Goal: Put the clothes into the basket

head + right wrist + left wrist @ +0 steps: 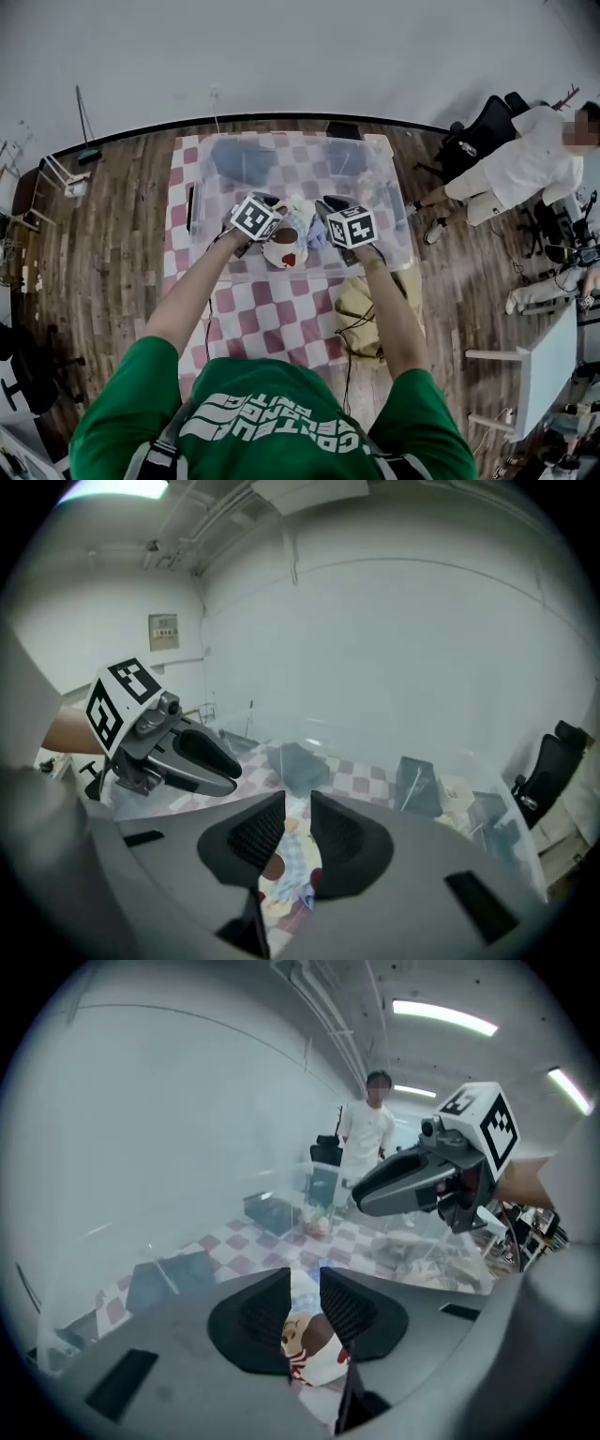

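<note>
Both arms extended forward, side by side. Left gripper and right gripper pitched down, jaws each clamping the garment.

Clear plastic basket, soft cloth garment

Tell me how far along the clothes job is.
Done: pale crumpled fabric seems to lie in the clear basket already. In hand: left tongs and right tongs both pinch a printed garment, held up at the basket's near wall, not released. Left: drop it in; a tan cloth by the table remains outside.
</note>
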